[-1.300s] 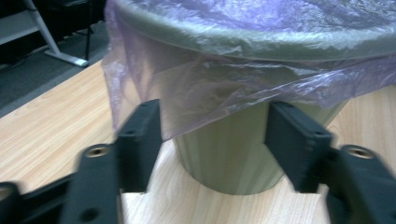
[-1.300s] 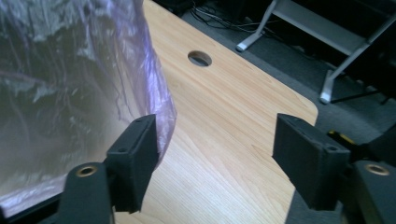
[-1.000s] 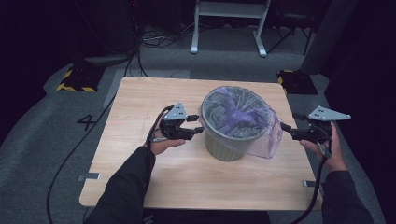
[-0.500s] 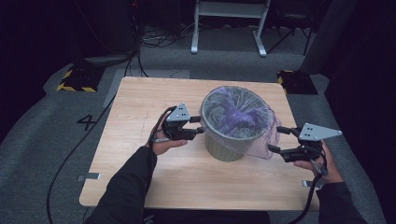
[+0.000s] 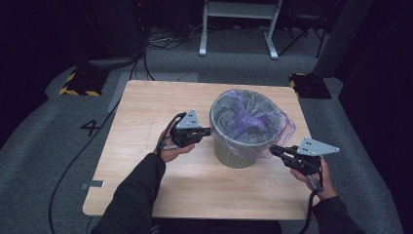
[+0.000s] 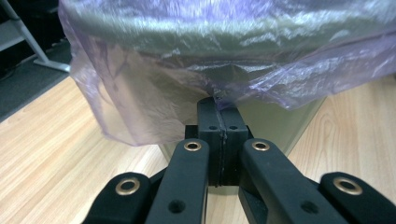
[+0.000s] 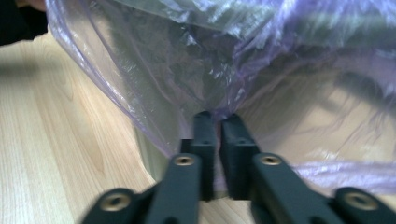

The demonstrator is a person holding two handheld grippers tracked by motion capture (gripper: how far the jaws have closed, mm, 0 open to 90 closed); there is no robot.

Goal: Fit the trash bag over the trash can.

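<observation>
On the table, both the left gripper and right gripper pinch the bin's overhanging liner, jaws just closed on its hem (thin, slippery, tear-prone film, best gathered near the rim).

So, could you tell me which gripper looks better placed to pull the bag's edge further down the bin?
Probably the left gripper: it pinches the purple bag hem tight against the bin wall. The right gripper grips loose, billowing film.
</observation>
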